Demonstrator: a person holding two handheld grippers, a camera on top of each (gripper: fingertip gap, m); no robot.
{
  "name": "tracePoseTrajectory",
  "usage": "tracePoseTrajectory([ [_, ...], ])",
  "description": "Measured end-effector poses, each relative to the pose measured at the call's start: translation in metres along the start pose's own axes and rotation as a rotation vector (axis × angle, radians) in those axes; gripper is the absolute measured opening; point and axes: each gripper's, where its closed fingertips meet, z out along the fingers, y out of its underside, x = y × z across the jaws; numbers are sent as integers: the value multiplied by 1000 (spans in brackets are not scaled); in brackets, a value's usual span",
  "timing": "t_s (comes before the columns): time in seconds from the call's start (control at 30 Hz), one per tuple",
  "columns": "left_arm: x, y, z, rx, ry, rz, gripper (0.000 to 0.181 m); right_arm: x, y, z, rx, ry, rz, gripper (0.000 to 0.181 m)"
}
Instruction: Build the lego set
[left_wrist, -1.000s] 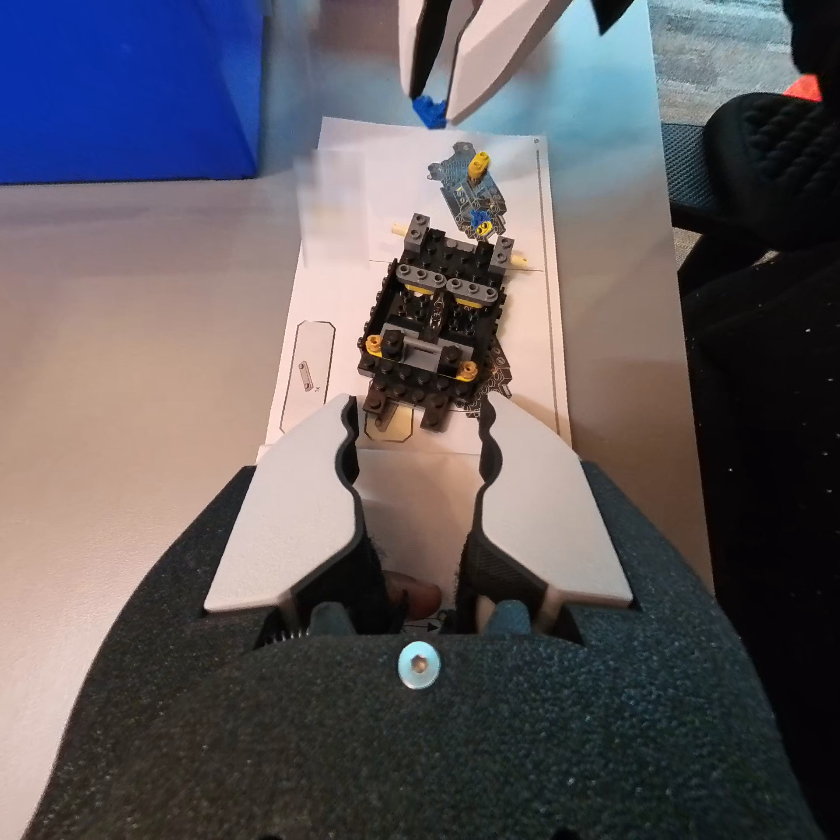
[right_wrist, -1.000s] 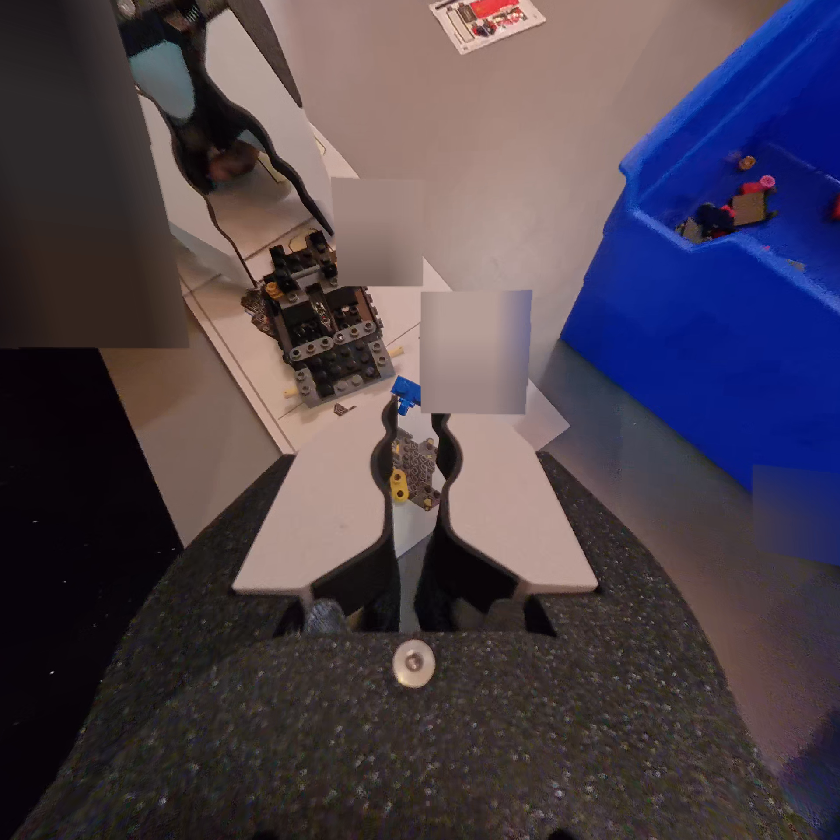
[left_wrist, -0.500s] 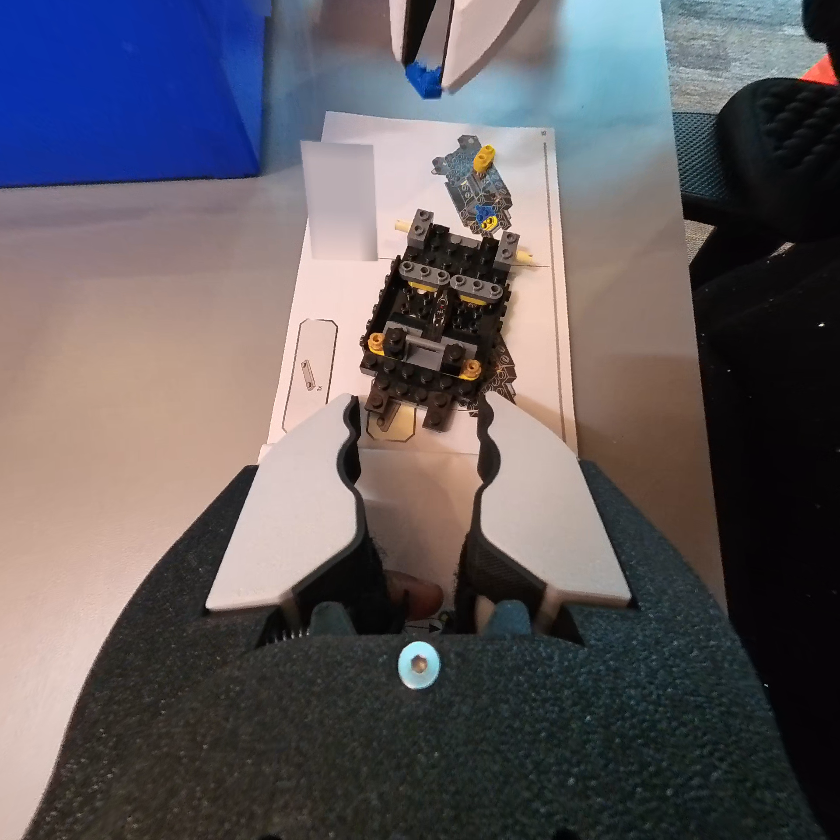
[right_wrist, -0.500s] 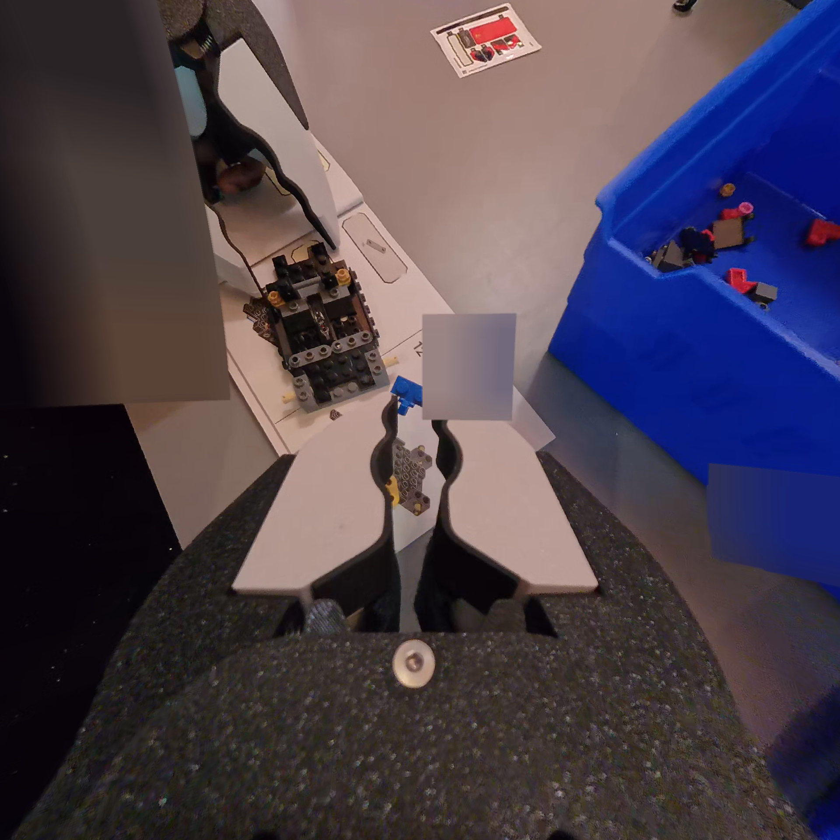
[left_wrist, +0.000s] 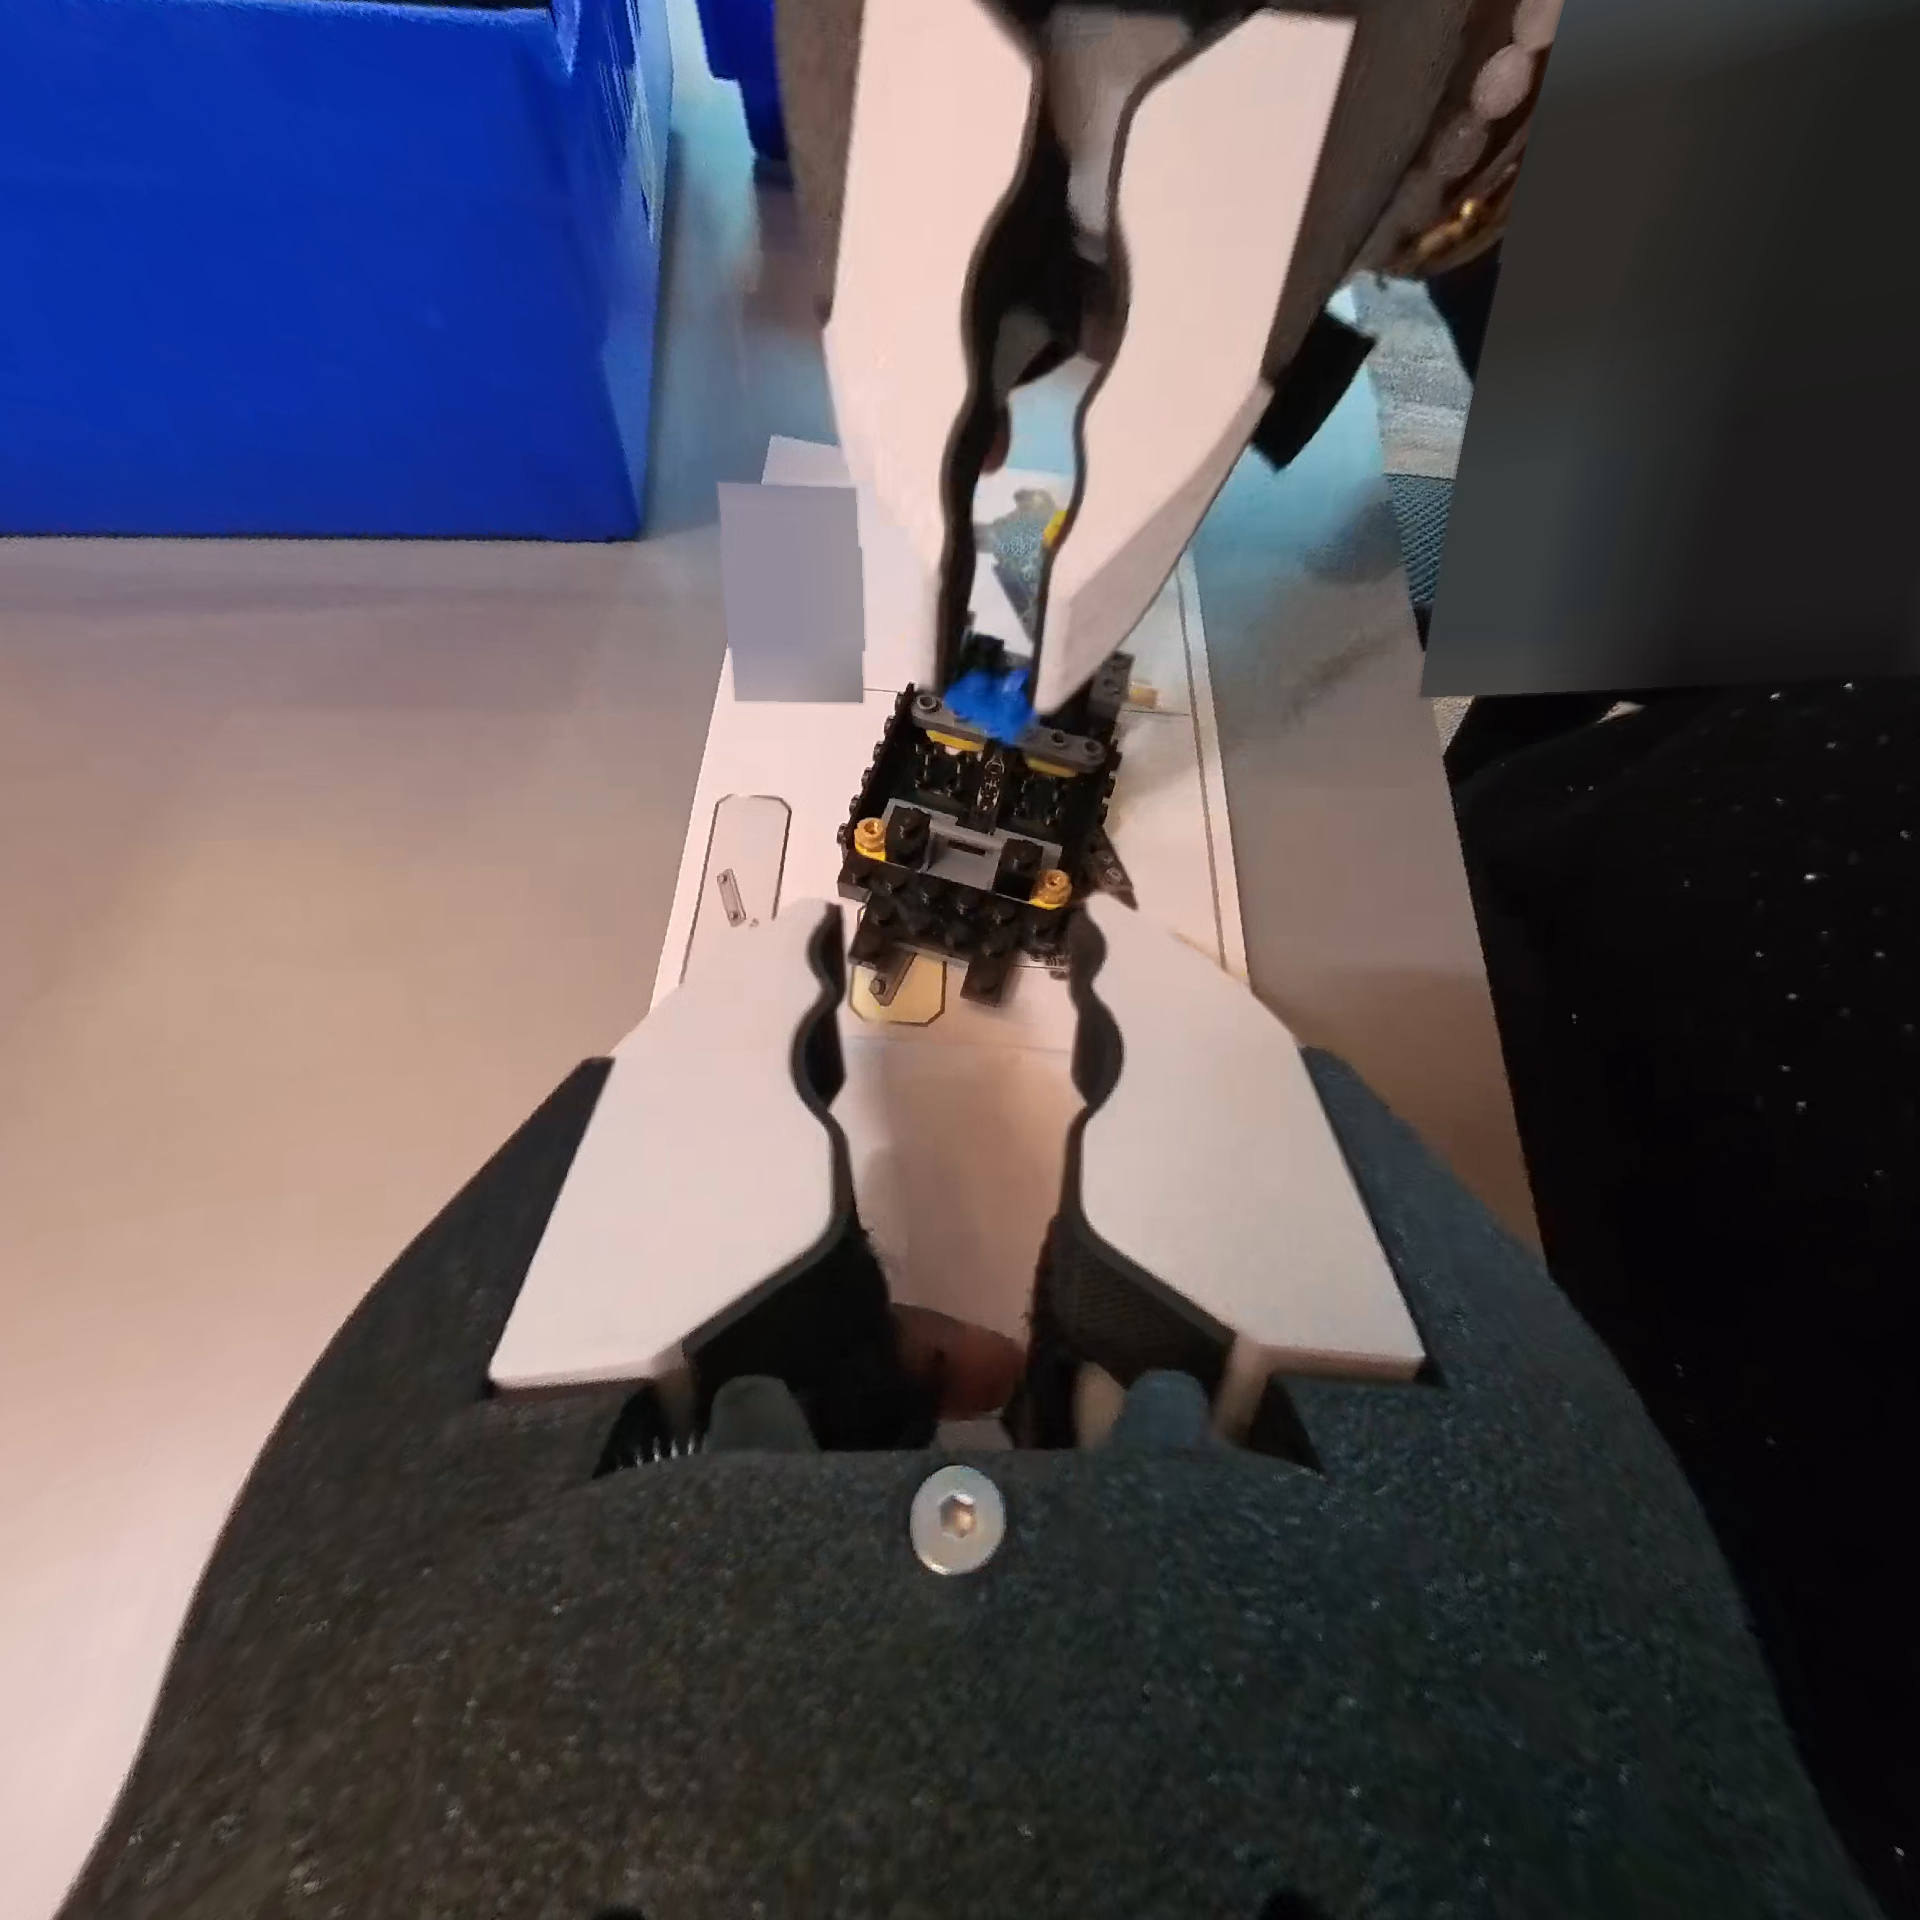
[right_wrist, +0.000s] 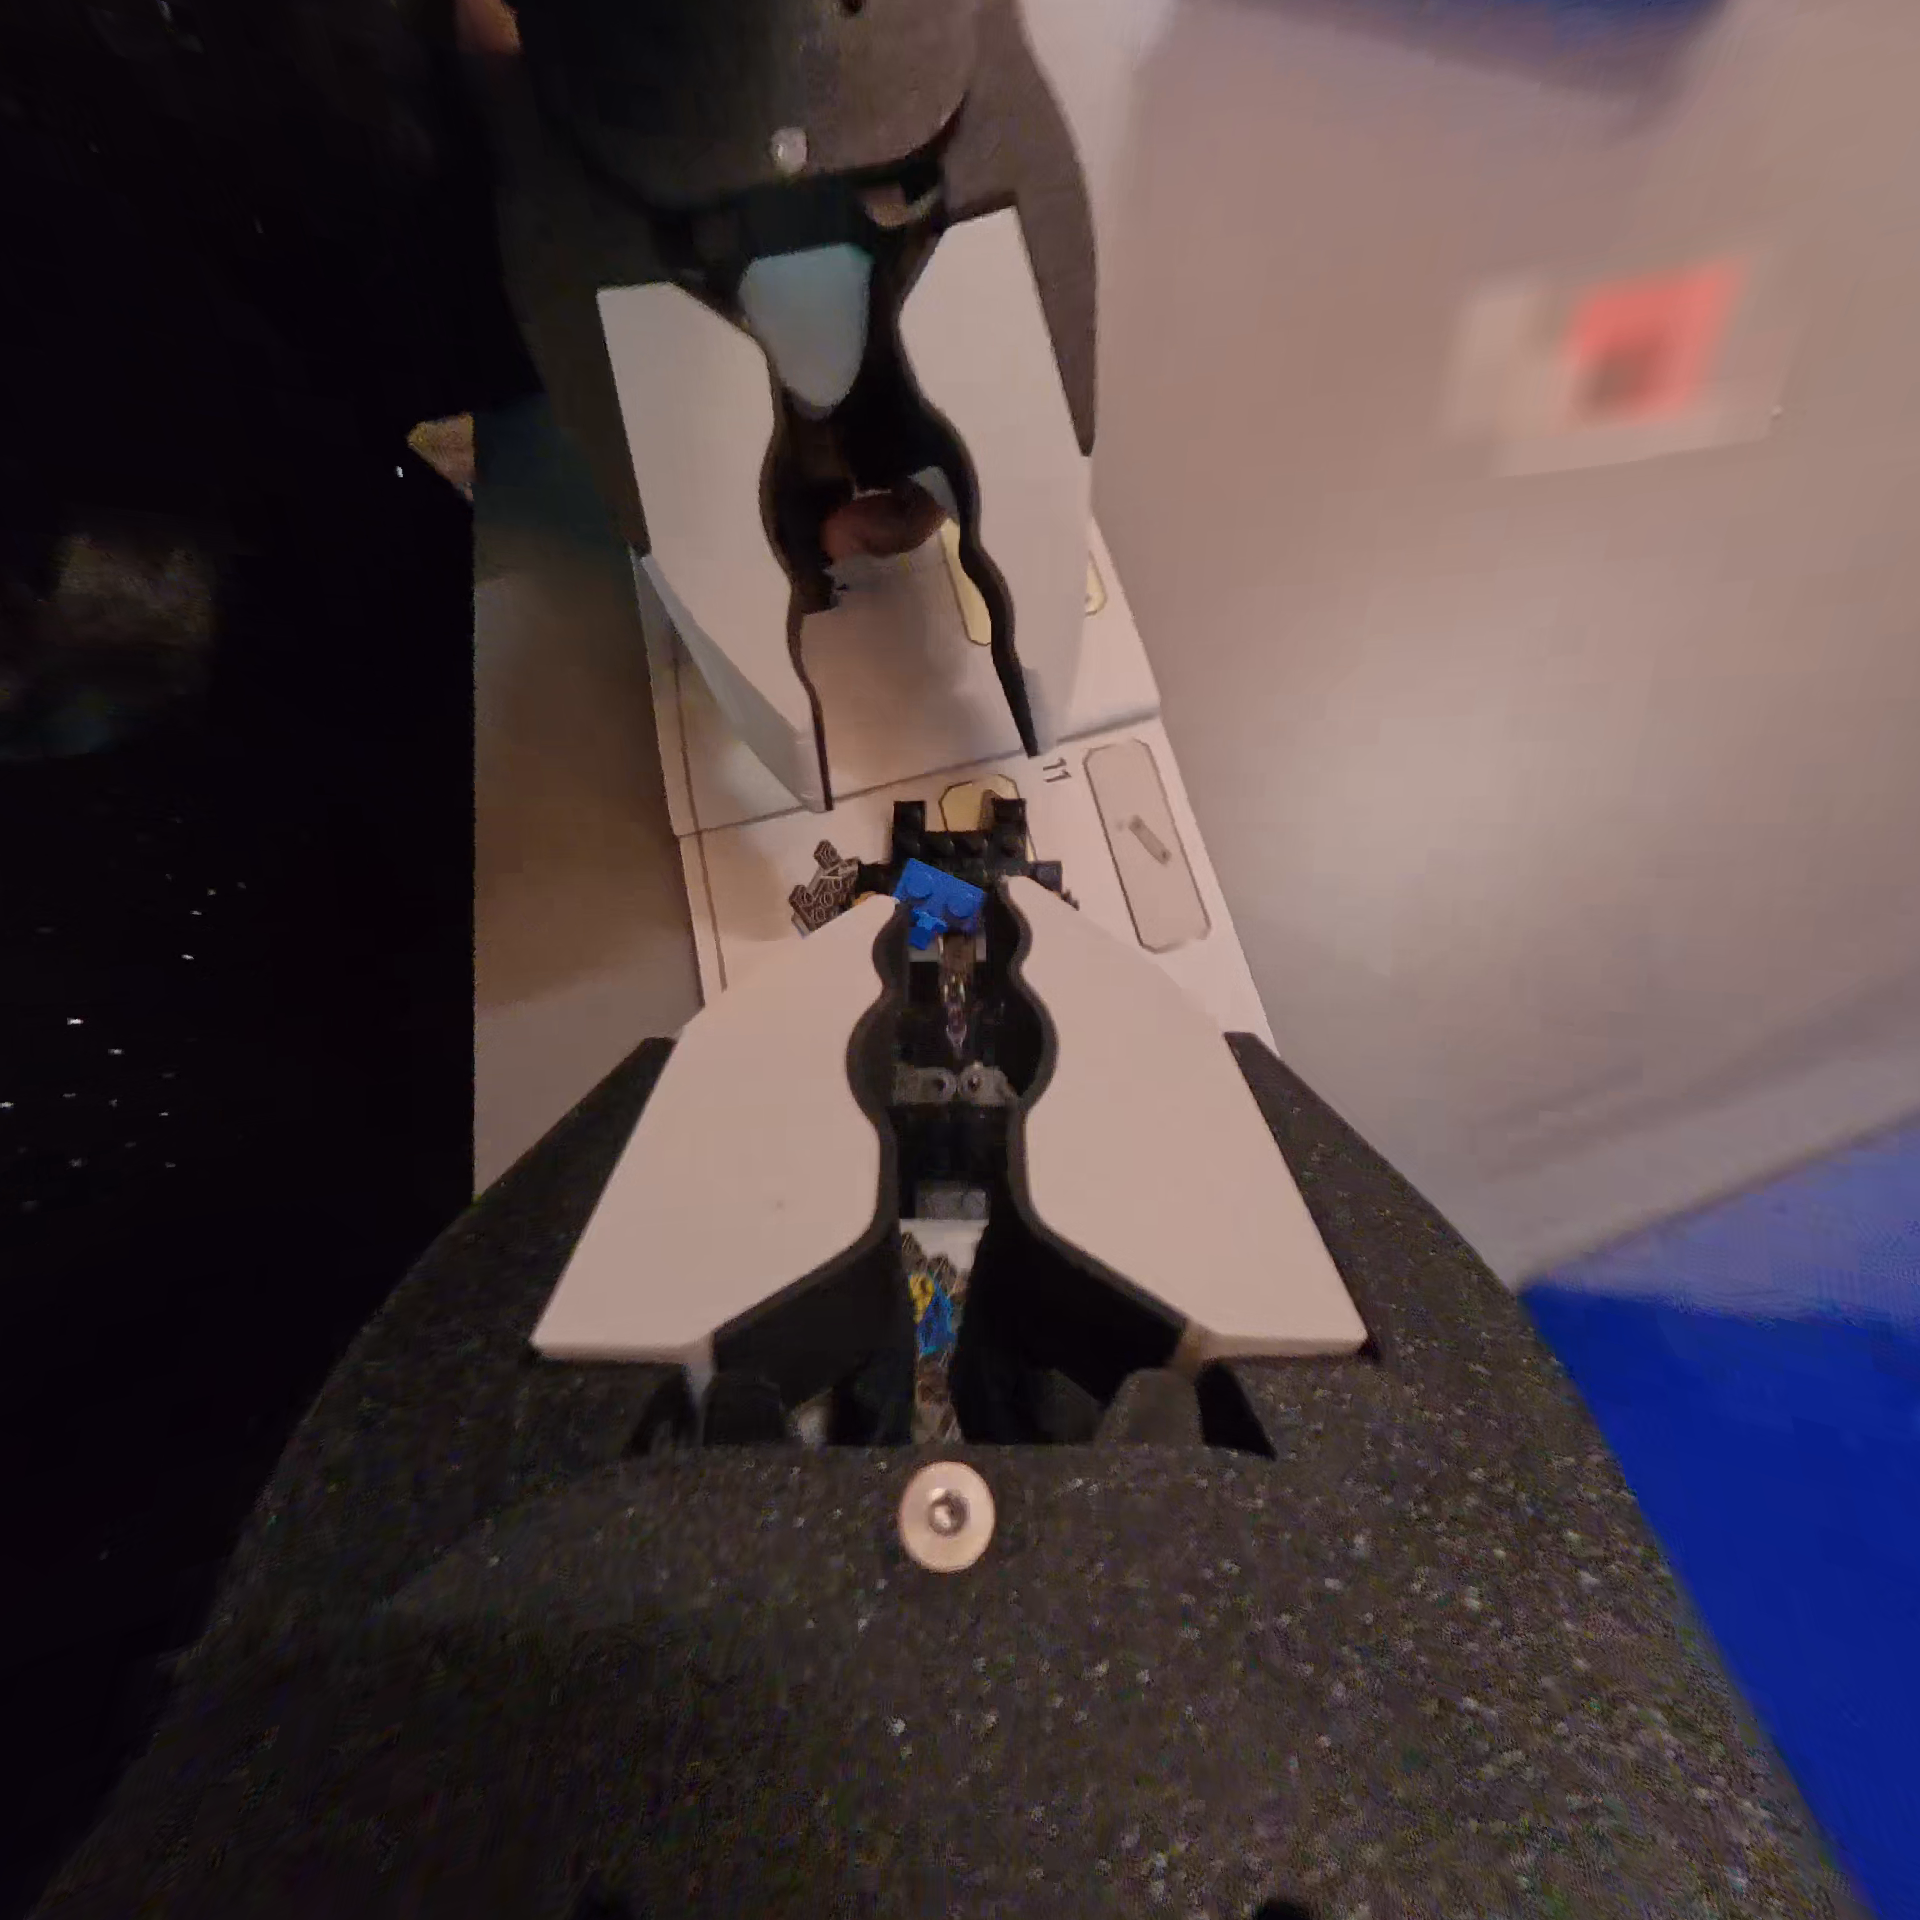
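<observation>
A black and grey lego model (left_wrist: 977, 821) with yellow pins stands on the white instruction sheet (left_wrist: 1174, 831). My left gripper (left_wrist: 951, 930) is open and empty, its tips just short of the model's near end. My right gripper (left_wrist: 992, 691) comes down from the far side, shut on a small blue brick (left_wrist: 985, 698) that sits at the model's far grey bars. In the right wrist view the right gripper (right_wrist: 945, 914) holds the blue brick (right_wrist: 935, 891) over the model (right_wrist: 951, 1049), with the left gripper (right_wrist: 920, 769) opposite.
A blue bin (left_wrist: 312, 270) stands at the back left of the table, and its corner shows in the right wrist view (right_wrist: 1714, 1455). A small grey lego part with yellow and blue pieces (left_wrist: 1023, 540) lies beyond the model. A black chair (left_wrist: 1714, 1143) is to the right. The left gripper's tips are roughly 4 cm from the right gripper's.
My right gripper has swung in from the far end and come down over the model, bringing the blue brick to its far bars. My left gripper has edged slightly closer to the model.
</observation>
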Motion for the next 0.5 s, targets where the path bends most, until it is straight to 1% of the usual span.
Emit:
tracePoseTrajectory([
  [0.03, 0, 0, -1, 0, 2, 9, 31, 0, -1, 6, -36, -17, -21, 14],
  [0.1, 0, 1, -3, 4, -5, 31, 19, -2, -1, 17, -108, -53, -51, 14],
  [0.17, -2, 3, -3, 2, -23, 46, 12, -3, 0, 25, -173, -80, -71, 14],
  [0.27, -3, 4, -1, -9, -33, 60, 9, 0, 4, 31, -259, -94, -87, 14],
  [0.5, -1, 7, 4, -38, -32, 109, 7, 1, 9, 33, -386, -125, -107, 14],
])
